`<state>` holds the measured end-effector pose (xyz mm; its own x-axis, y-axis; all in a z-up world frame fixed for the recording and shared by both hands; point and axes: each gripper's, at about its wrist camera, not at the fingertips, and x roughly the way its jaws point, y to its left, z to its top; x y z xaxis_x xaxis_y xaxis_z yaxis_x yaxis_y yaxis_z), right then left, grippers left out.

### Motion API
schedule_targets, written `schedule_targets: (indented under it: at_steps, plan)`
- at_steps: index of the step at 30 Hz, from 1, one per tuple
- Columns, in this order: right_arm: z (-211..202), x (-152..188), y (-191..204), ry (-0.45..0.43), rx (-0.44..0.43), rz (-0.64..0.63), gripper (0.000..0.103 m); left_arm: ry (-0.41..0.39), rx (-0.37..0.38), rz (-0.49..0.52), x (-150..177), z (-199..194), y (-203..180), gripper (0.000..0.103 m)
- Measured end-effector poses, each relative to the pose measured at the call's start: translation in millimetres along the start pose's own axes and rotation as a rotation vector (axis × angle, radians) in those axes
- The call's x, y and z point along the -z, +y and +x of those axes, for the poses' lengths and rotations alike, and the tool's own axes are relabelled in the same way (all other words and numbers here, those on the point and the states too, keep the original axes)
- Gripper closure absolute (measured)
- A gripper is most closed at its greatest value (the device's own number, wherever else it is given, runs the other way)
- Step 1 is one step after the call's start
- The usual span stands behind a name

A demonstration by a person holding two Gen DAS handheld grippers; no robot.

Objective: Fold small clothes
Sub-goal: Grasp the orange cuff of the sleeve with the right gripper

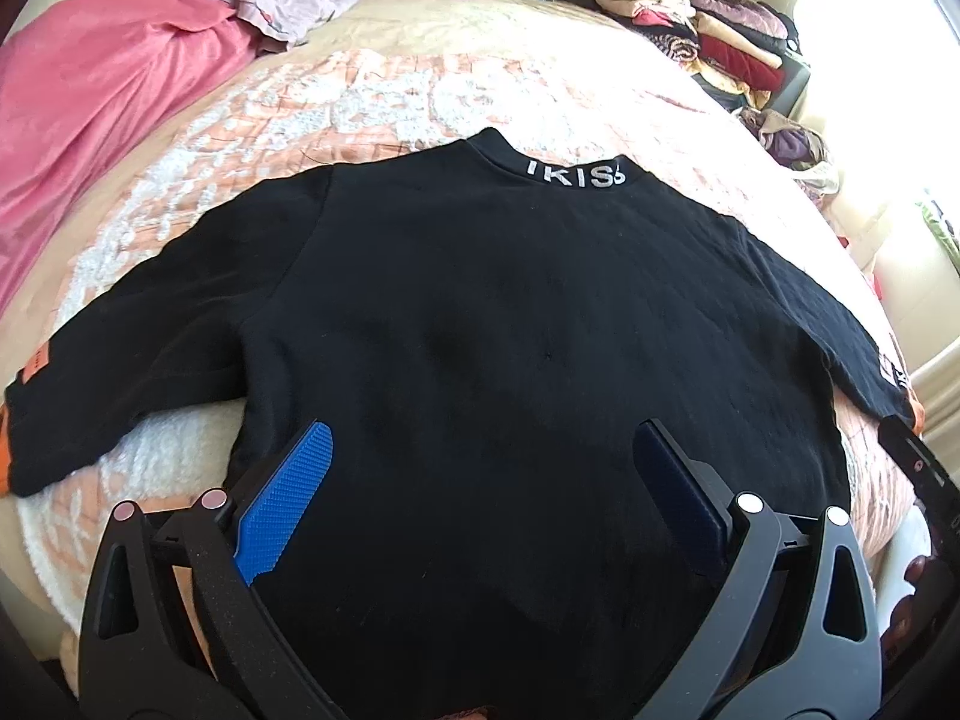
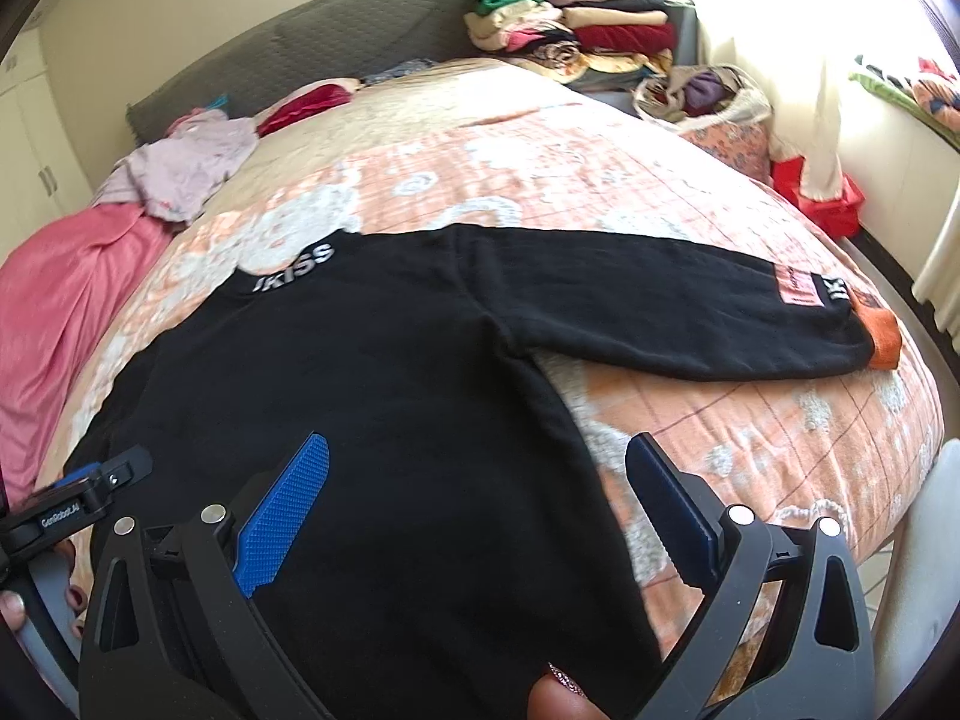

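- Left wrist view: a small black long-sleeved sweatshirt with white lettering on its collar (image 1: 480, 312) lies flat on the bed with the peach-and-white patterned quilt (image 1: 372, 102), both sleeves spread out to the sides and the collar at the far end.
- The left gripper (image 1: 483, 456) hangs over the sweatshirt's near hem, its jaws wide apart with only black cloth showing between the blue pads.
- A pink blanket (image 1: 102, 108) is bunched along the bed's left side, and a stack of folded clothes (image 1: 696, 12) sits at the far right.
- Right wrist view: the right gripper (image 2: 480, 462) is over the sweatshirt's right side, jaws spread wide and holding nothing.
- One sleeve stretches right, ending in an orange cuff (image 2: 882, 336).
- The left gripper shows at the lower left edge.
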<state>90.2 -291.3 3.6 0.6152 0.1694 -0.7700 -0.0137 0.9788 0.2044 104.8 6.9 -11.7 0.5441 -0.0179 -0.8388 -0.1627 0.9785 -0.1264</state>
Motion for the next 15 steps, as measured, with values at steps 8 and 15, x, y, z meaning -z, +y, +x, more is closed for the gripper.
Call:
schedule_targets:
  at_steps: [8, 15]
  plan:
    - [10.0, -15.0, -47.5, -0.010, 0.069, 0.114, 0.004, 0.032, 0.020, 0.008, -13.0, 18.9, -8.1, 0.008]
    - [21.3, -26.4, -100.6, -0.004, 0.146, 0.235, 0.004, 0.057, 0.028, 0.018, -27.4, 38.7, -17.8, 0.008]
